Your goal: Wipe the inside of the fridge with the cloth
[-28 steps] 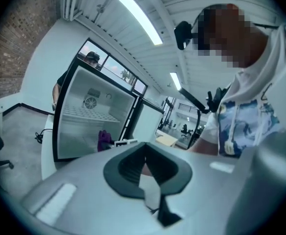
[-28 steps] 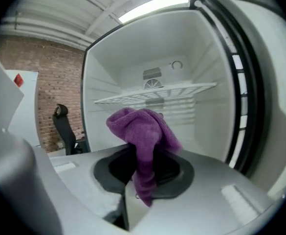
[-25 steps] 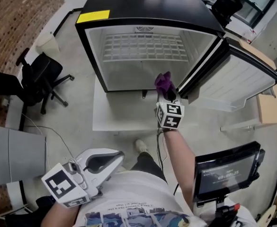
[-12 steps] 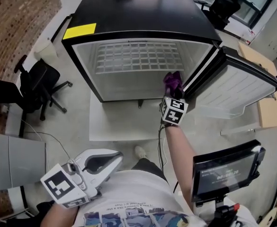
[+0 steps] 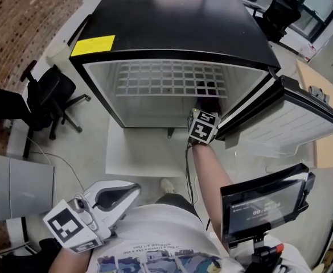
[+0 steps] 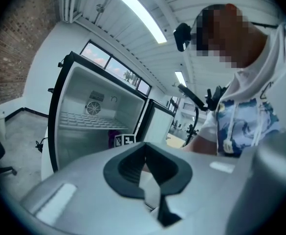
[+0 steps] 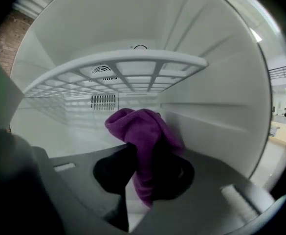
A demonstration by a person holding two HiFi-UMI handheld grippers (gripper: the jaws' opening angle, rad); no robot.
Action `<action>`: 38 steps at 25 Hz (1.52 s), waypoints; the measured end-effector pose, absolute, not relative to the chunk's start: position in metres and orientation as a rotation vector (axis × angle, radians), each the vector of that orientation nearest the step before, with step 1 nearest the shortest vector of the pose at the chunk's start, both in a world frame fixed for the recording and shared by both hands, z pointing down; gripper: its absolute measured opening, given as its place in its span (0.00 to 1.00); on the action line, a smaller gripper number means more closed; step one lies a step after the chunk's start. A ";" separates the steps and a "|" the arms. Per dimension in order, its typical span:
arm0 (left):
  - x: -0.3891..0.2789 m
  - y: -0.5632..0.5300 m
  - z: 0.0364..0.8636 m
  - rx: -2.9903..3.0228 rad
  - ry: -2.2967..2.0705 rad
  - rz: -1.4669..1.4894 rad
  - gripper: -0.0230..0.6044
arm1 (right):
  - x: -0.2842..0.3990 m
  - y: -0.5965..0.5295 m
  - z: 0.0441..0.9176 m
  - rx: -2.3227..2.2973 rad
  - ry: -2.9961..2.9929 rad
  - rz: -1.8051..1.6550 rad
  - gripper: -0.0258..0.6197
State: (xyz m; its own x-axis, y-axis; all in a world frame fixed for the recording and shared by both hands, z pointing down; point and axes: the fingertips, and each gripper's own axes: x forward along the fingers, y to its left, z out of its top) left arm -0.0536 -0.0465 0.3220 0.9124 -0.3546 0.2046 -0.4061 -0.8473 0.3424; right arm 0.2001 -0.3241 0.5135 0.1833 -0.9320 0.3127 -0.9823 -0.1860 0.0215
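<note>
The fridge (image 5: 172, 21) stands open, black on top and white inside, with a wire shelf (image 5: 166, 78) across it. My right gripper (image 5: 207, 111) reaches in under that shelf at the right side, its marker cube at the front edge. It is shut on a purple cloth (image 7: 143, 131), which bunches up from the jaws near the right inner wall (image 7: 221, 111). From the head view the cloth (image 5: 213, 89) is only a dark shape through the shelf bars. My left gripper (image 5: 118, 198) is held low by my body, shut and empty. The left gripper (image 6: 146, 153) view faces the fridge from a distance.
The fridge door (image 5: 288, 115) swings out to the right. A white panel (image 5: 138, 152) lies on the floor before the fridge. A black office chair (image 5: 46, 98) stands at the left, and a screen on a stand (image 5: 263, 201) is by my right side.
My right gripper has moved forward with the cloth, from in front of the opening to inside the fridge under the wire shelf. The left gripper has stayed put.
</note>
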 end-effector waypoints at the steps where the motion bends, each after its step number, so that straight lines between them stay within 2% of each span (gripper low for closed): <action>1: -0.054 -0.049 0.323 2.690 -0.570 0.191 0.05 | 0.199 -0.331 0.513 2.237 -1.850 0.334 0.16; 19: -0.048 -0.078 0.333 2.658 -0.698 0.214 0.05 | 0.202 -0.396 0.531 2.183 -1.848 0.277 0.16; 38: -0.052 -0.076 0.333 2.609 -0.733 0.202 0.05 | 0.183 -0.405 0.552 2.067 -1.901 0.364 0.16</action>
State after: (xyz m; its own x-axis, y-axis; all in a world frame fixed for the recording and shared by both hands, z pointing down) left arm -0.0520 -0.0762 0.3330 0.8505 -0.4642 0.2472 -0.5254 -0.7723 0.3572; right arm 0.1834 -0.4054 0.5521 0.0876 -0.9176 0.3877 -0.9959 -0.0722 0.0541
